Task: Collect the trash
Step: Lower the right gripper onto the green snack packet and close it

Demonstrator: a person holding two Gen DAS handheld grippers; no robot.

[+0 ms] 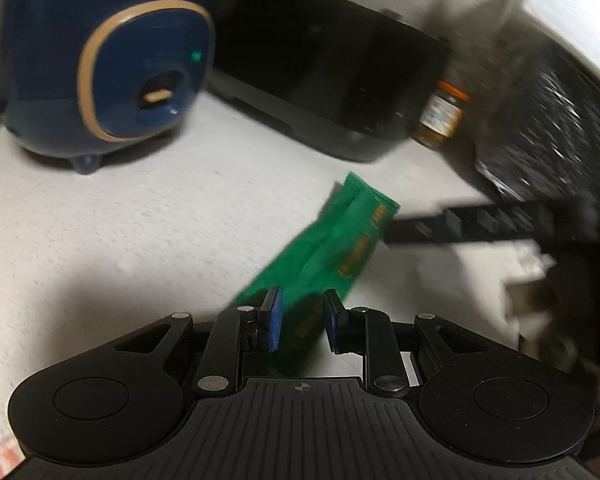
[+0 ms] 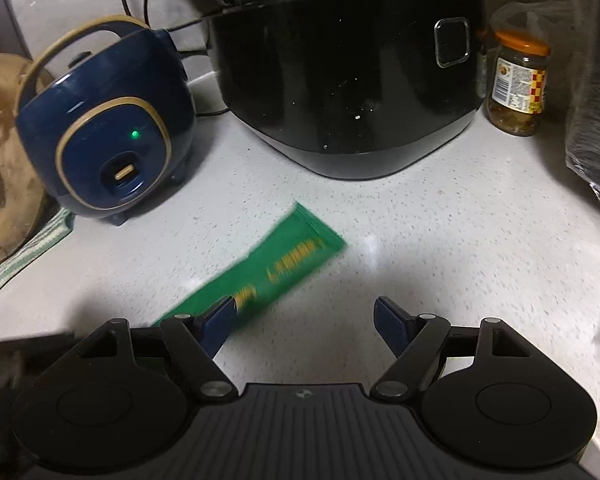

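A long green wrapper with gold lettering hangs tilted above the white counter and casts a shadow on it. My left gripper is shut on its near end, the blue pads pressing both sides. From the right, one black finger of my right gripper reaches close to the wrapper's far end, blurred. In the right wrist view the same wrapper runs from lower left to upper right, and its near end lies behind the left finger. My right gripper stands wide open with only counter between its pads.
A small blue rice cooker stands at the left, and a big black cooker behind the middle. A jar with an orange lid is at the back right beside a black plastic bag. A wooden object and a striped cloth lie far left.
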